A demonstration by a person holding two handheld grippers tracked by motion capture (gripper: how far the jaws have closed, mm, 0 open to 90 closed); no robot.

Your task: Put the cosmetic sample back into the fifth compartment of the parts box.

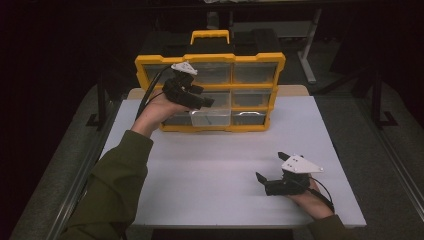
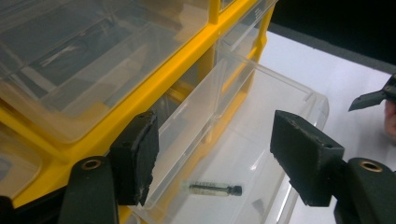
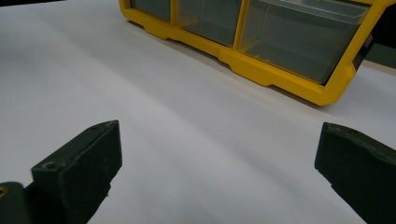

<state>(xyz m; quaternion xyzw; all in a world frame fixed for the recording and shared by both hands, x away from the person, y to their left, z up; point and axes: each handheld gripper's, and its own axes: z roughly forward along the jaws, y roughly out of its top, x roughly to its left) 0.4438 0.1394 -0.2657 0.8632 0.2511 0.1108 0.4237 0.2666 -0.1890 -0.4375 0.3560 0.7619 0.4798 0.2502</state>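
So the landmark here was the yellow organizer case [image 1: 210, 92] standing upright at the far end of the white table [image 1: 215, 170], handle on top, clear bins across its front. Everything below is relative to that case.

The left gripper [image 1: 202, 100] was held right up against the case's front, around the middle of the drawer grid. Below it, the clear drawer [image 1: 210, 117] in the middle of the bottom row was pulled out toward the person. From the left gripper view you could see down into that drawer [image 2: 261, 121], and a small syringe-looking vial [image 2: 215, 189] with a dark cap was lying flat on its floor, near the front end. The gripper's jaws were spread apart, one on the case side of the drawer's near wall and the other out over the open drawer. The pads weren't pinching anything, and the vial lay loose below them.

The right gripper [image 1: 270, 170] was well away from the case, down at the near right part of the table, with the hand resting low. In the right gripper view its jaws were wide open with just bare tabletop between them, holding nothing, and the case's bottom row [image 3: 299, 42] sat off in the distance ahead.
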